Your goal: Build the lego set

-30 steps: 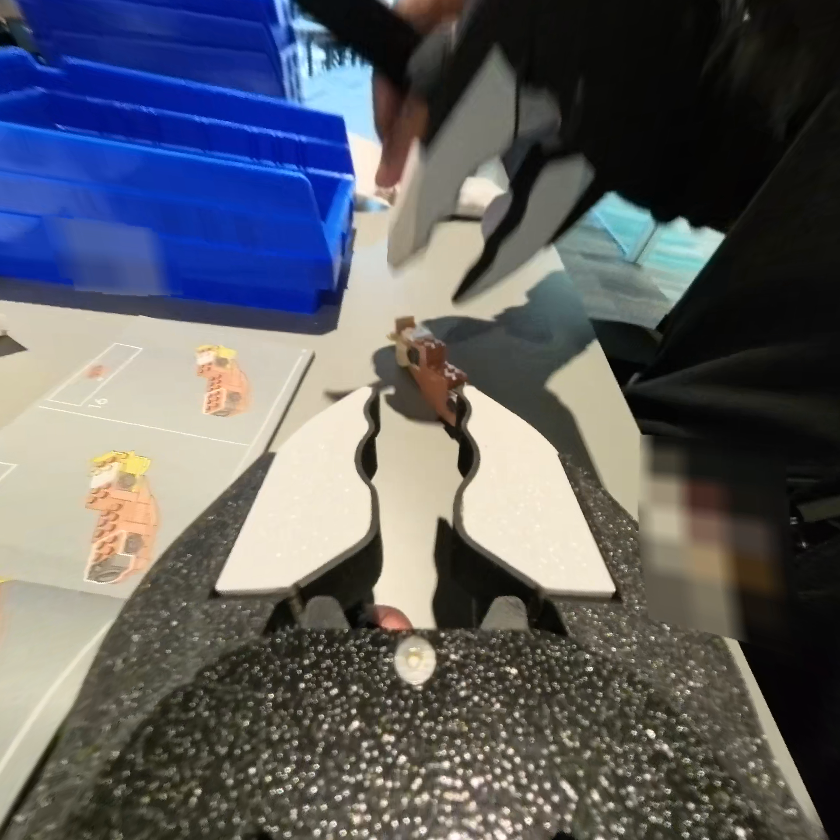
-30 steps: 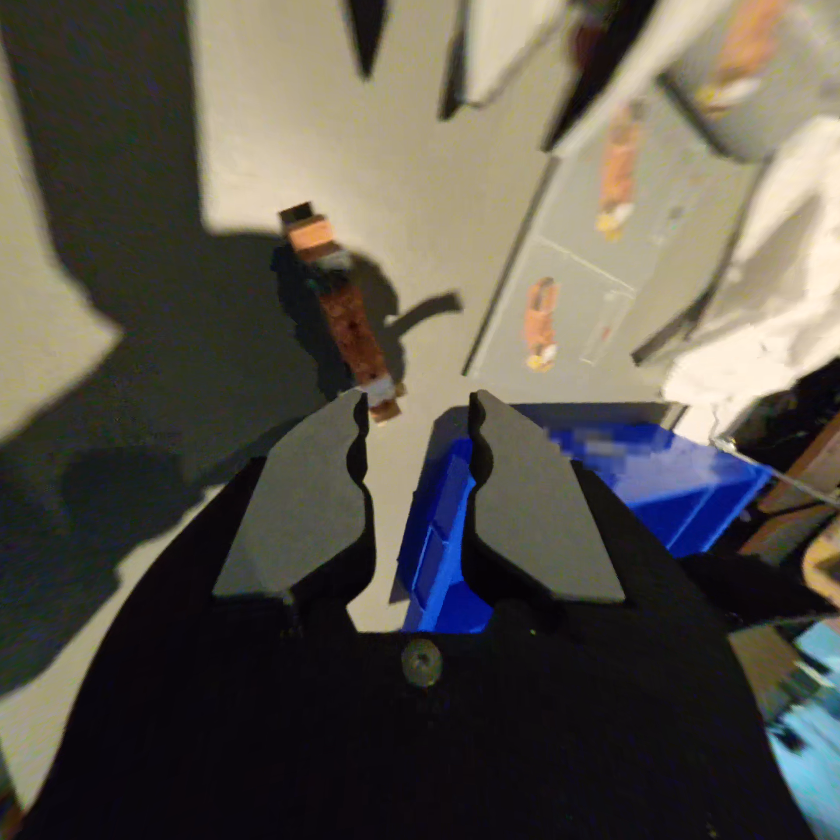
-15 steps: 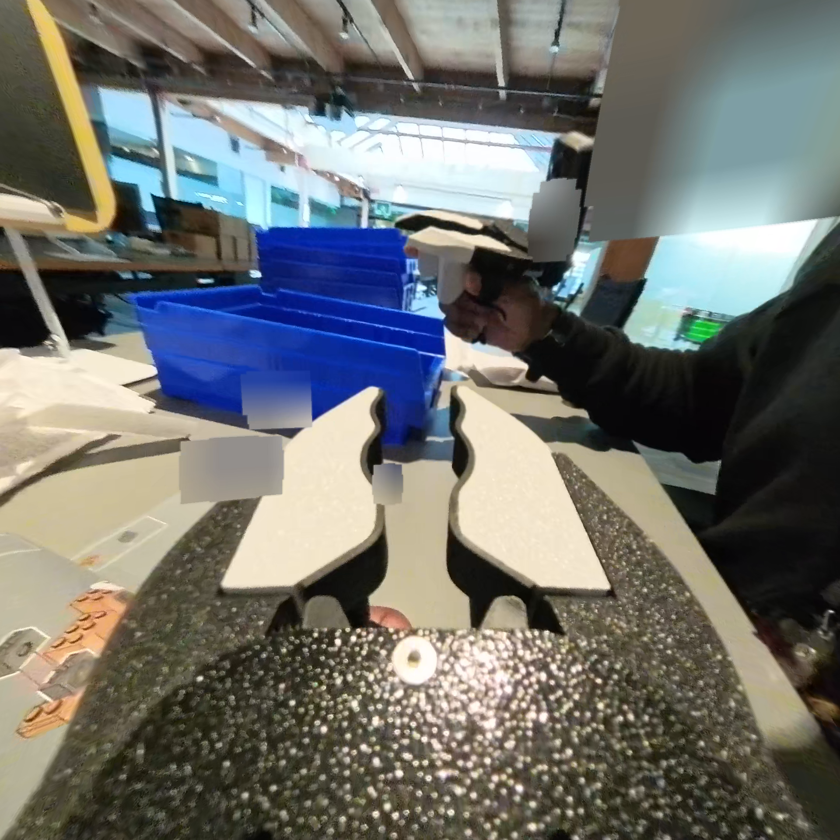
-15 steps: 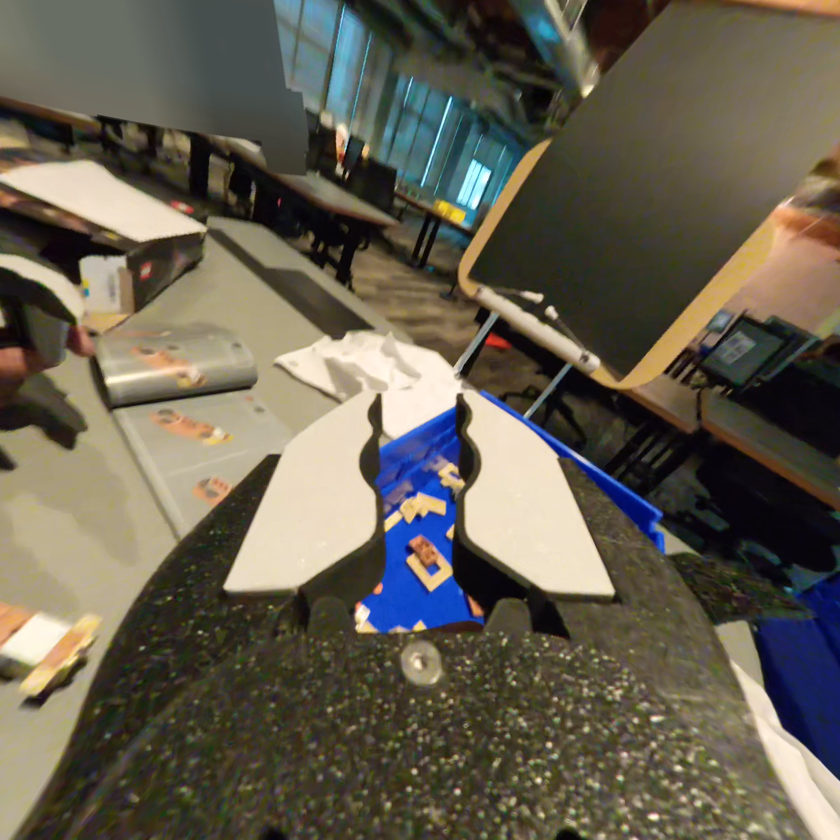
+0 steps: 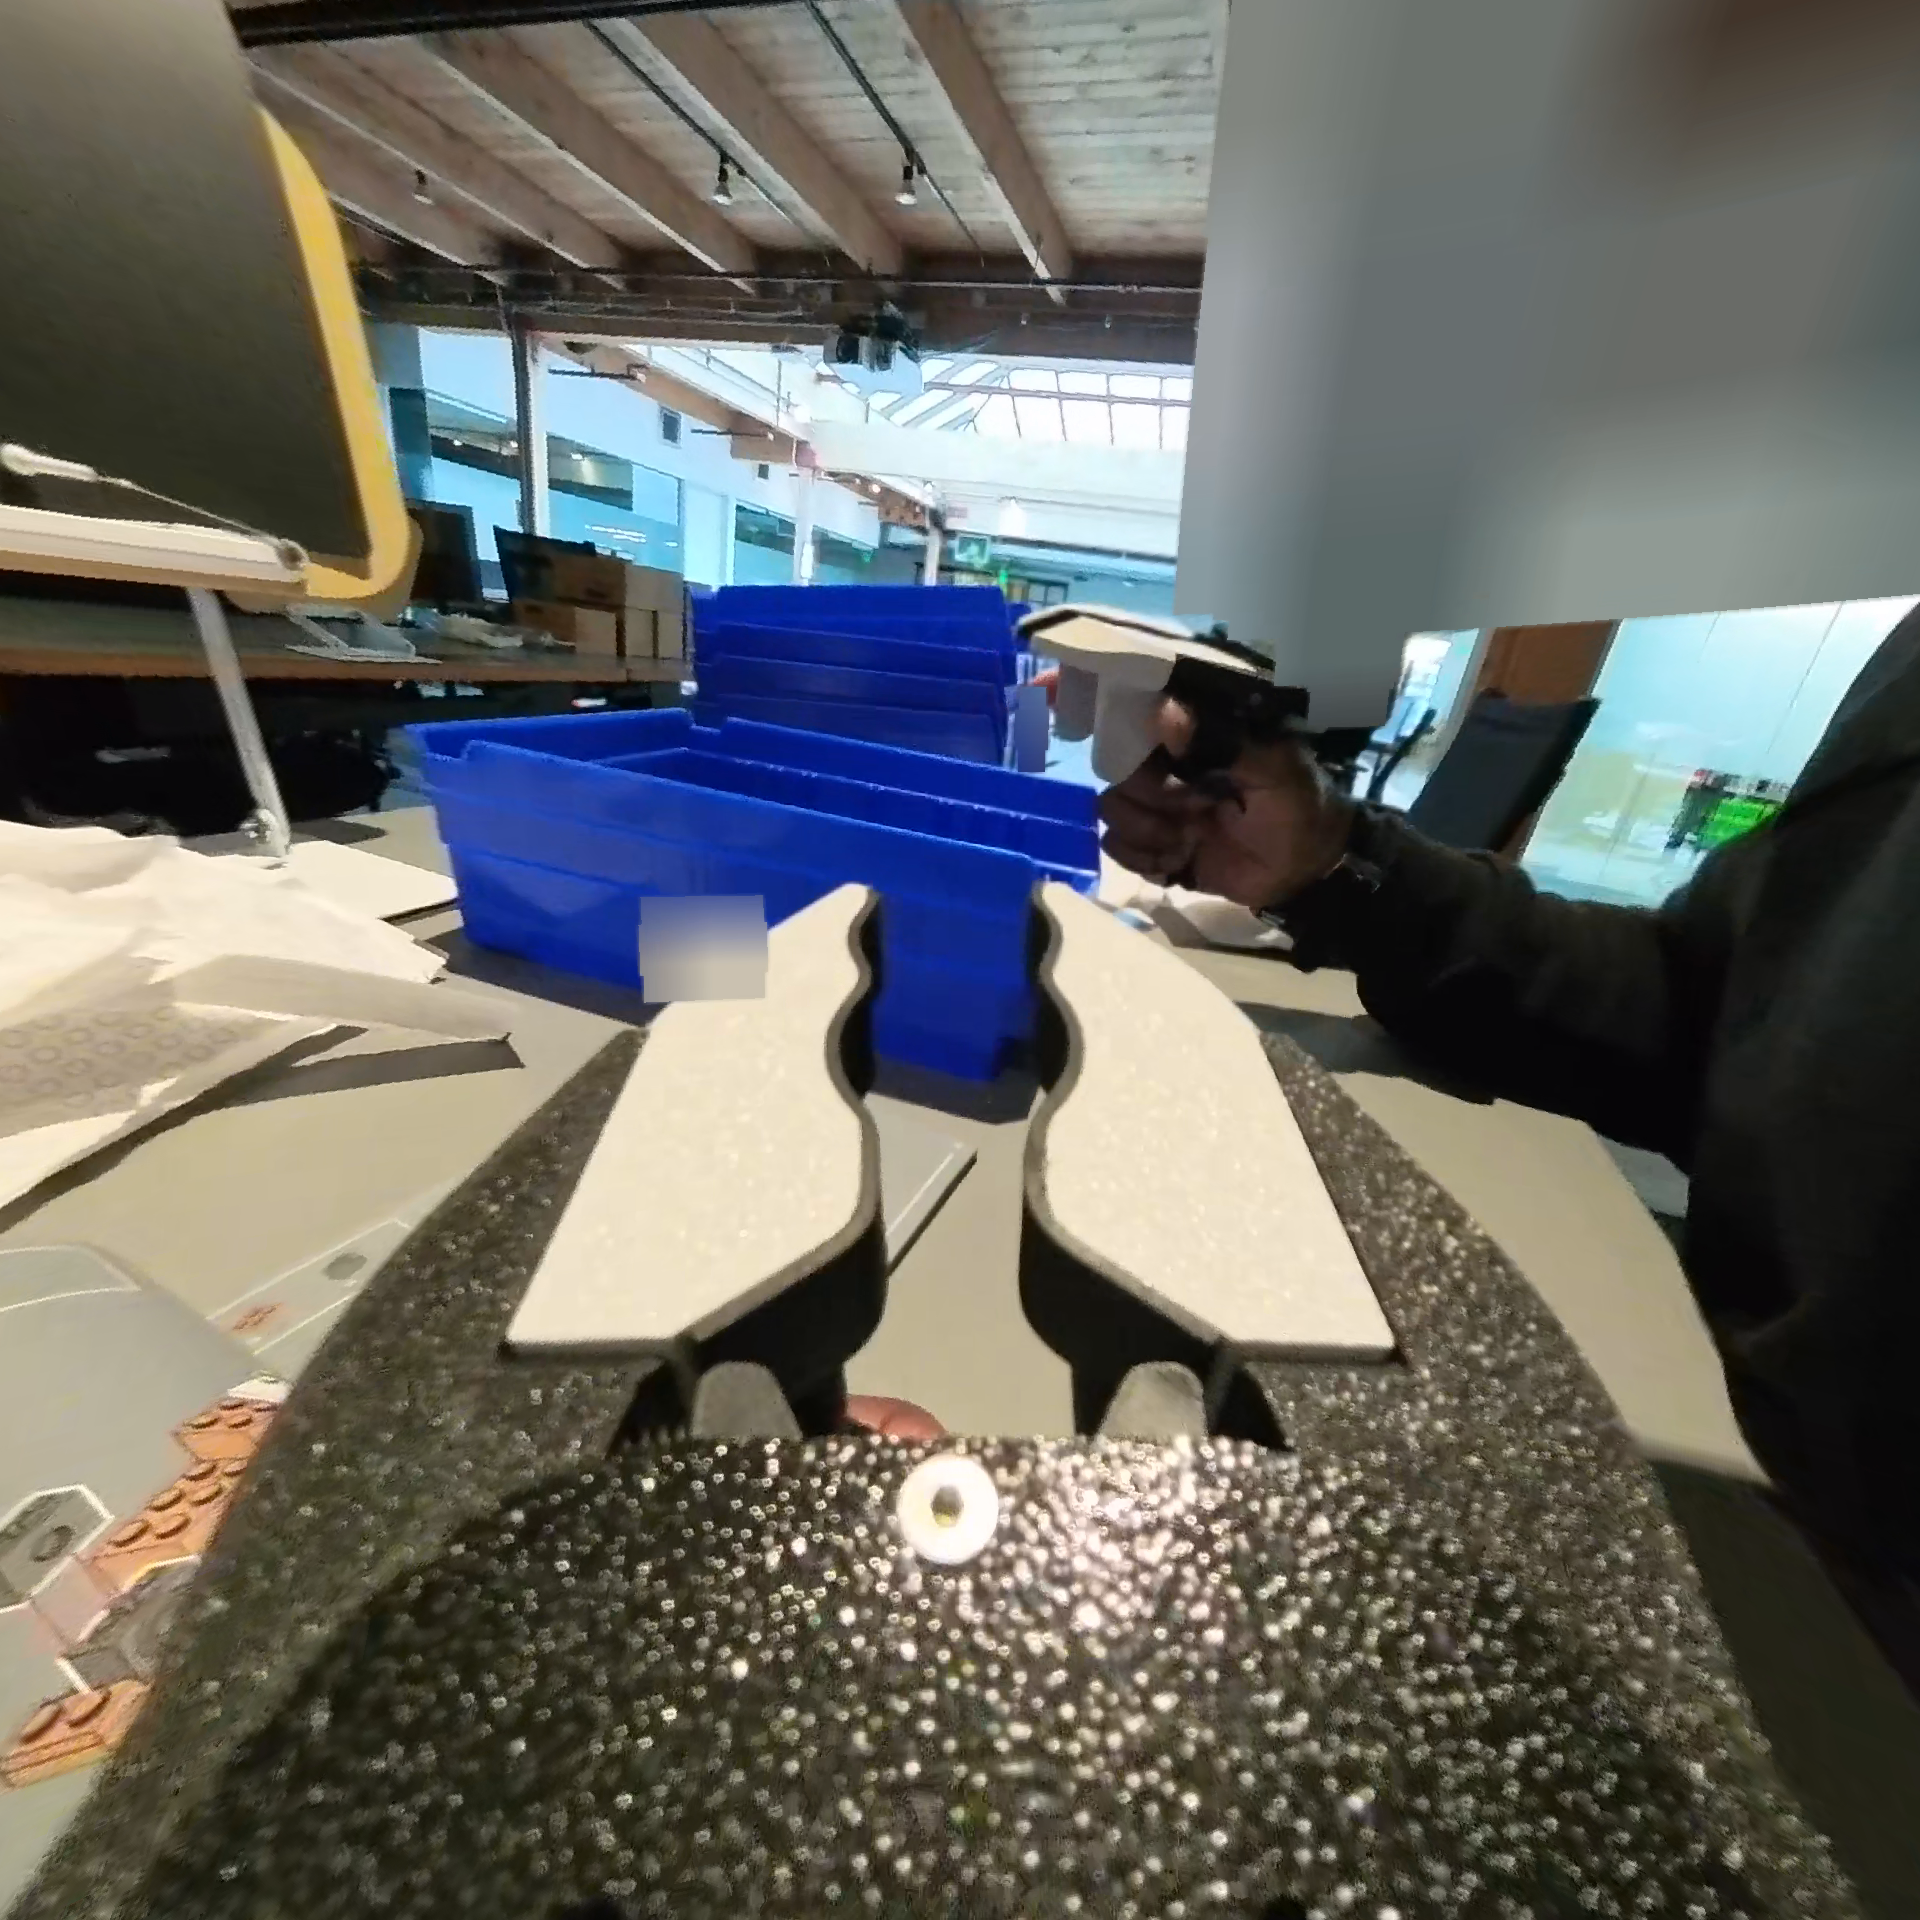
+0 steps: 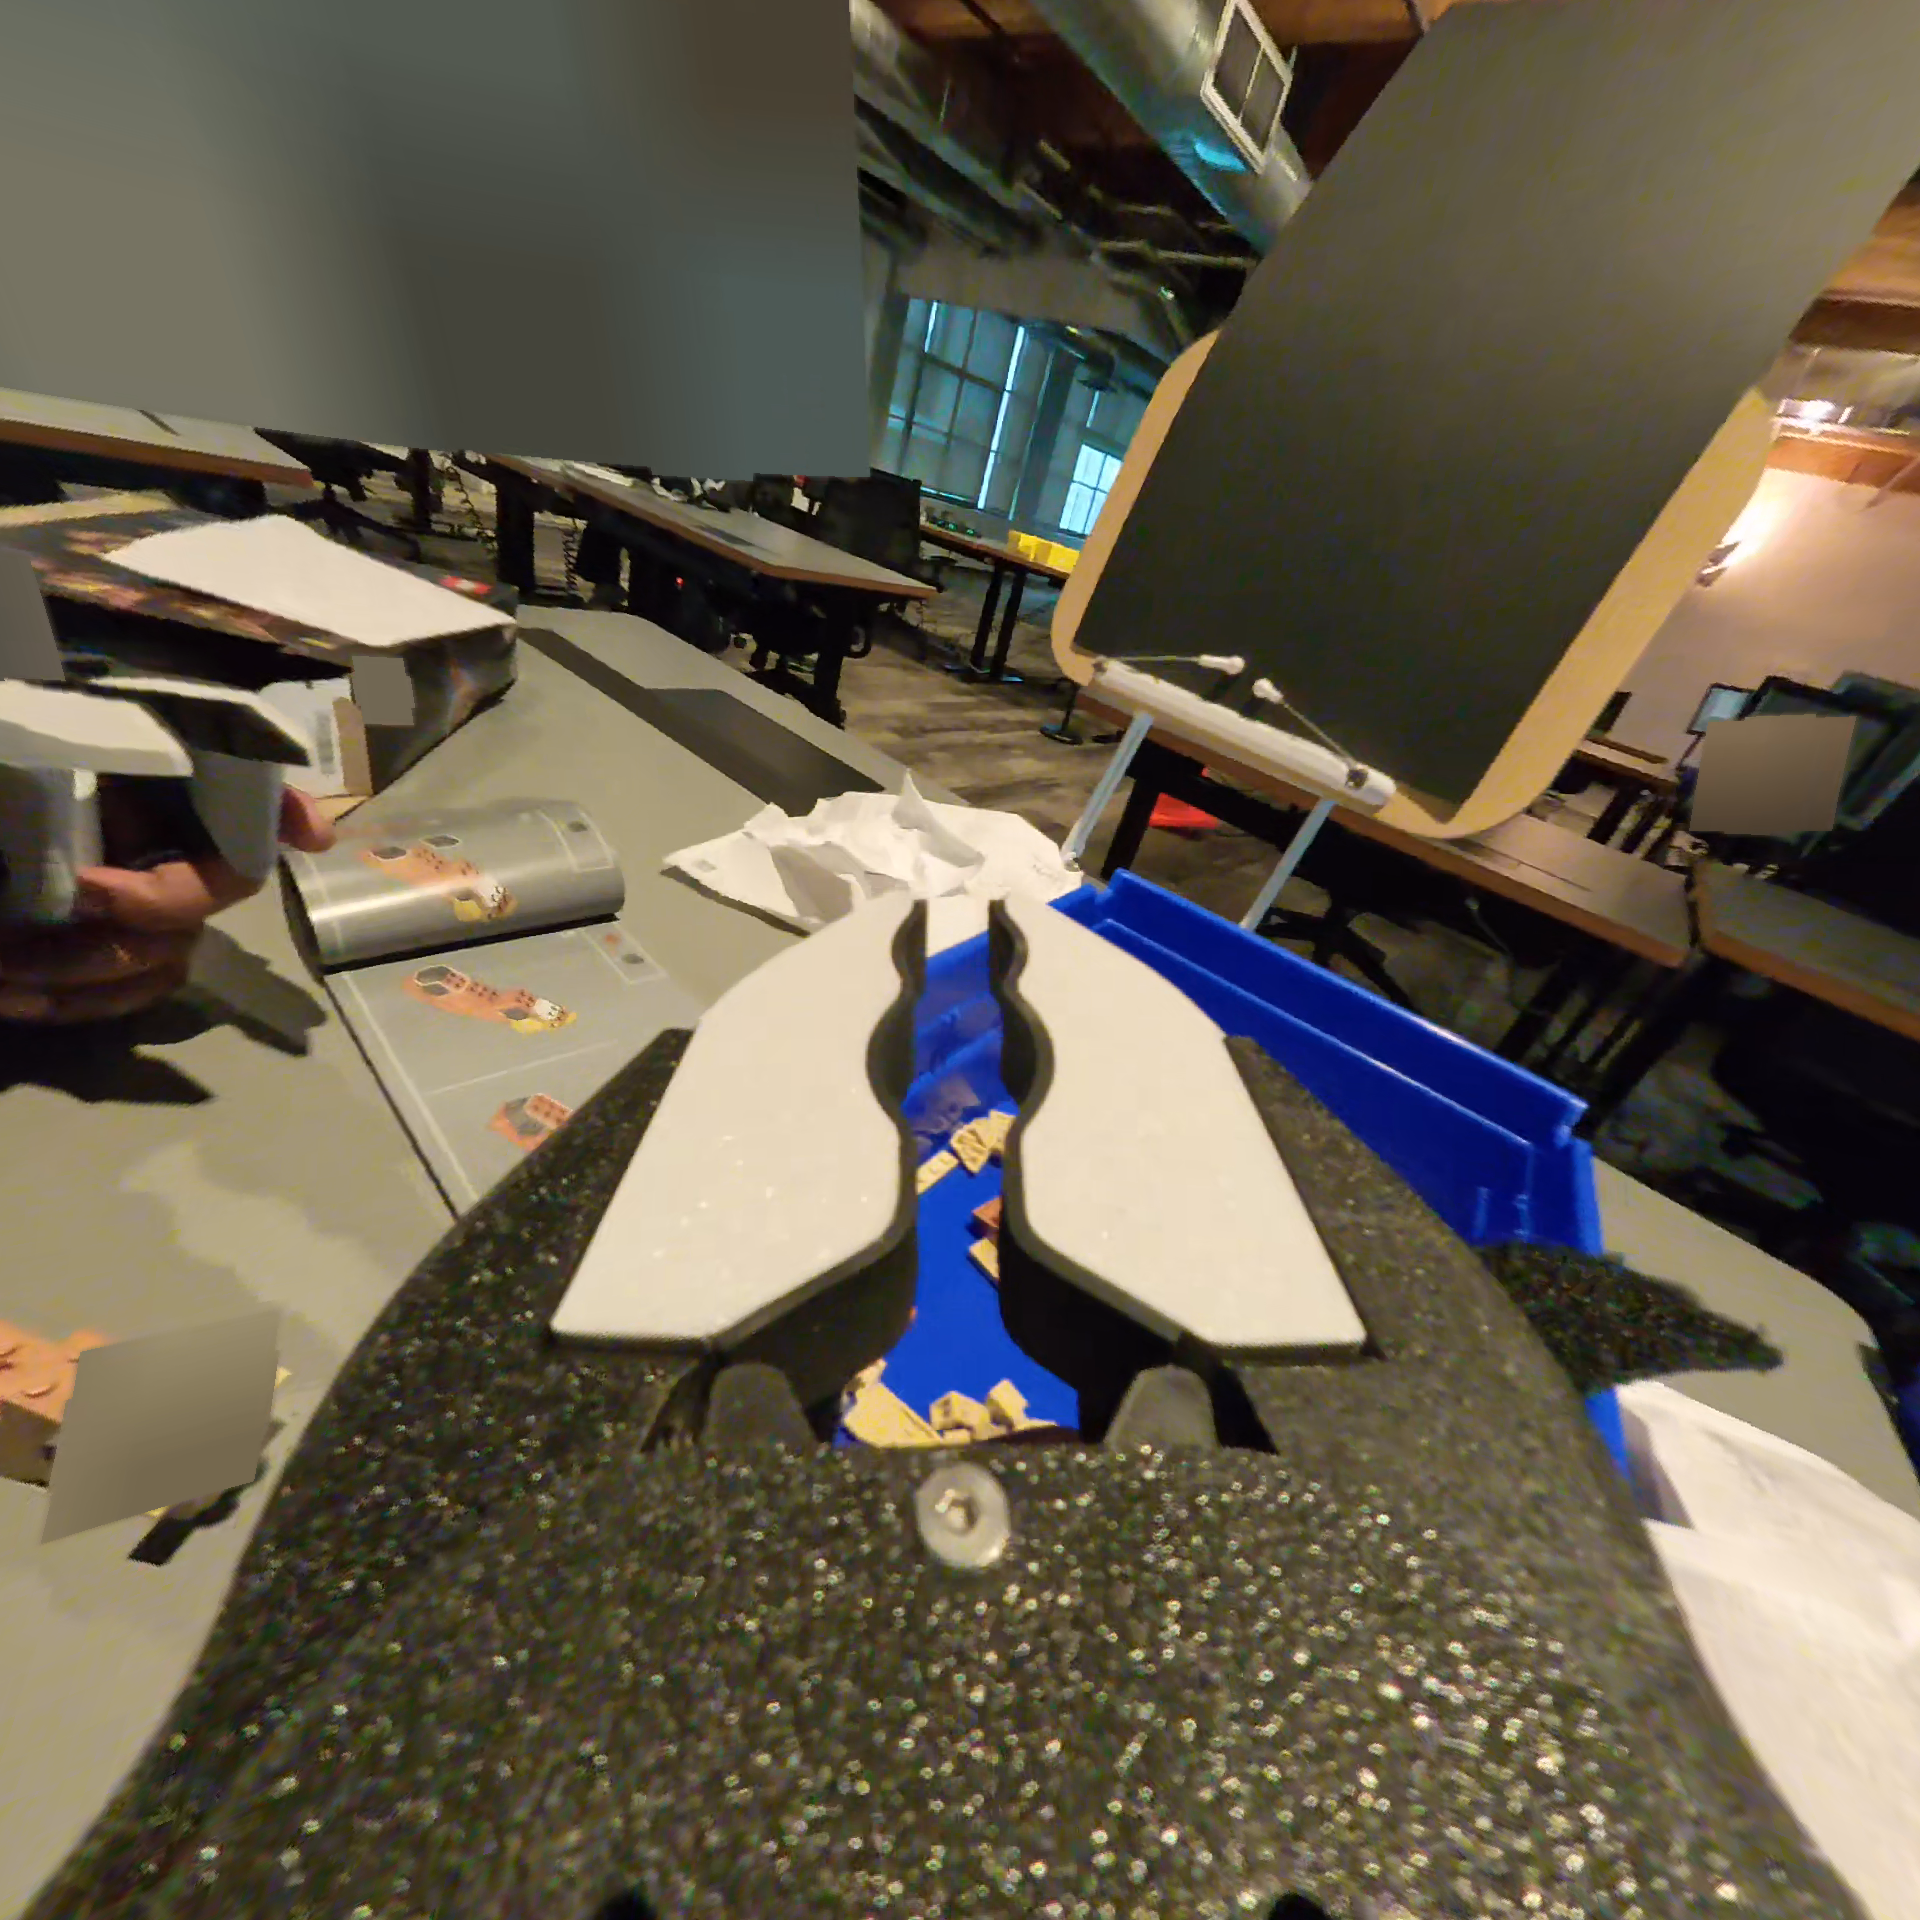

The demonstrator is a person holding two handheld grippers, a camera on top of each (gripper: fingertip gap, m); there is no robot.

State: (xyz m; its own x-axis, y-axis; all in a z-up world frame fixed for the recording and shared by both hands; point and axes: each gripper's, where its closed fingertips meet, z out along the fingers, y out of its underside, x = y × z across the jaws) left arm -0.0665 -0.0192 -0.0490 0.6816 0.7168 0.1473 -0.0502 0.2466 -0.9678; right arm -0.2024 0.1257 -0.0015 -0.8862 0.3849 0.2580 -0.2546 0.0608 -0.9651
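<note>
My left gripper is open and empty, held level above the grey table, pointing at the blue bins. My right gripper is empty, its jaws a narrow gap apart, above a blue bin holding several loose tan and brown bricks. The open instruction booklet lies left of that bin and also shows in the left wrist view. A brown partly built model sits at the far left edge, half hidden by a blurred patch. Each view shows the other gripper: right, left.
Crumpled white paper lies behind the booklet. A cardboard box stands at the far left. A stack of blue bins rises behind the front ones. A dark-sleeved arm crosses the right side. A black board on a stand is behind. There is about 20 cm between the tips of the two grippers.
Both grippers have tilted up from looking down at the table to level. The right one has moved over the brick bin and its jaws have narrowed. The model has left the left wrist view.
</note>
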